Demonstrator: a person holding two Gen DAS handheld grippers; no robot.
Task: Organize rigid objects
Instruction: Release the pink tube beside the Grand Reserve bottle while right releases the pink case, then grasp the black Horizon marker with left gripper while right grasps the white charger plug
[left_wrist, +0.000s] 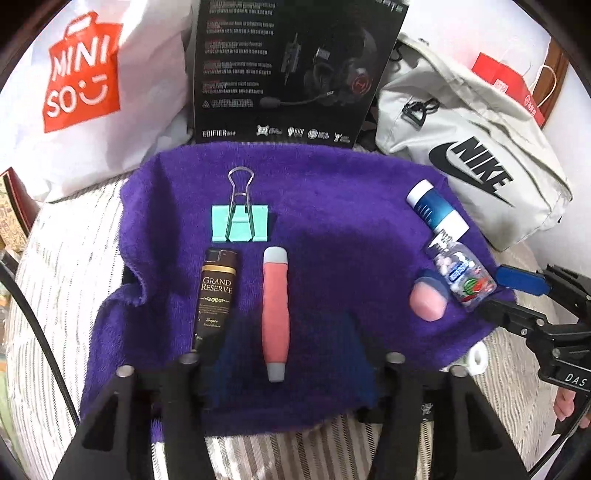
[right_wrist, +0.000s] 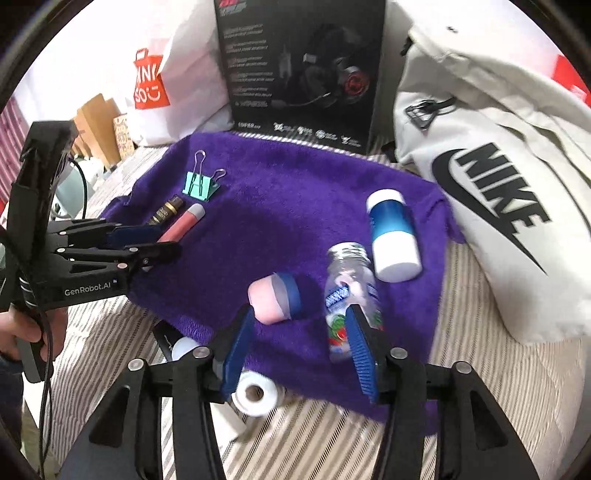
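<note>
On a purple towel (left_wrist: 332, 192) lie a mint binder clip (left_wrist: 240, 221), a dark "Grand Reserve" tube (left_wrist: 216, 295) and a pink tube with grey ends (left_wrist: 275, 314), close together. My left gripper (left_wrist: 291, 347) is open, and the near end of the pink tube lies loose between its fingers. At the right lie a blue-and-white bottle (right_wrist: 393, 232), a clear candy bottle (right_wrist: 349, 291) and a pink cap with a blue rim (right_wrist: 273, 297). My right gripper (right_wrist: 299, 336) is open over the towel. The cap lies past its left pad and the candy bottle beside its right pad.
A white Miniso bag (left_wrist: 81, 74), a black headset box (left_wrist: 288, 70) and a pale Nike bag (left_wrist: 472, 162) ring the towel's far side. A white tape roll (right_wrist: 255, 395) sits by the towel's near edge on striped bedding (right_wrist: 314, 443). A hand (right_wrist: 22, 332) holds the left gripper's handle.
</note>
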